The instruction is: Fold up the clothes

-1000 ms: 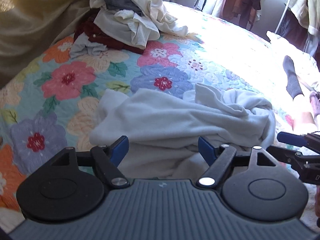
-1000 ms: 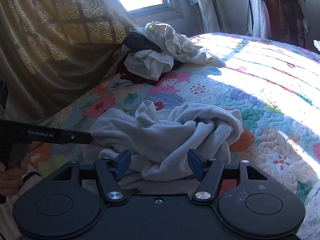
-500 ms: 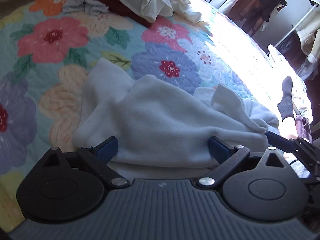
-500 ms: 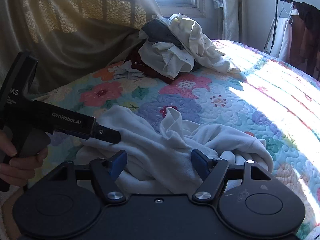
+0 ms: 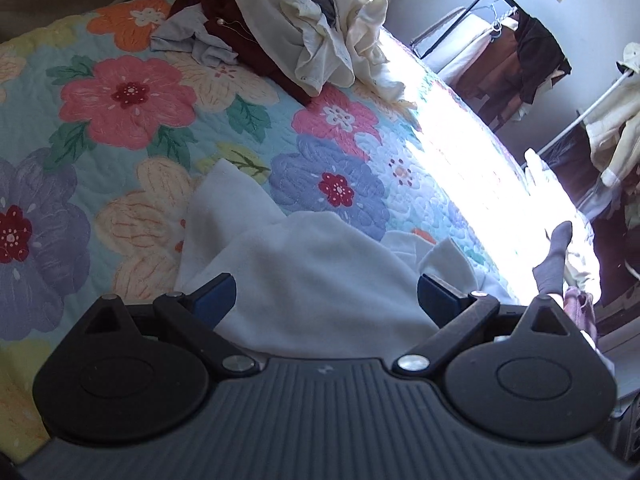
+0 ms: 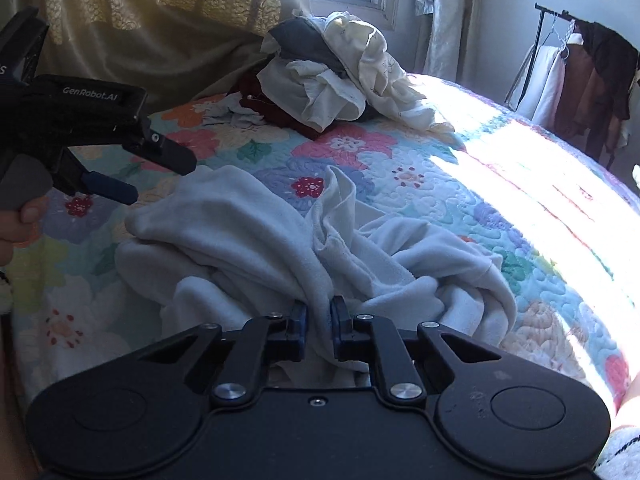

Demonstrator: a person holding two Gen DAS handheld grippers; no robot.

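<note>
A fold of the white fleece garment (image 6: 280, 248), crumpled on the near side of the floral quilt (image 6: 440, 184), is pinched by the right gripper (image 6: 318, 322). The left gripper (image 5: 326, 294) is spread wide, holding nothing. Several layers may be caught together, so that a lift would bunch the cloth. "GenRobot.AI" is printed on the left gripper.

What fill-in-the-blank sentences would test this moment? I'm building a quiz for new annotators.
1. The right hand-held gripper is shut on a fold of the ____ garment.
2. The left hand-held gripper hangs over that garment with its jaws ____.
3. The garment lies on a quilt printed with ____.
4. The pile of unfolded clothes sits on the bed below the ____.

Missing words: white; open; flowers; window
</note>
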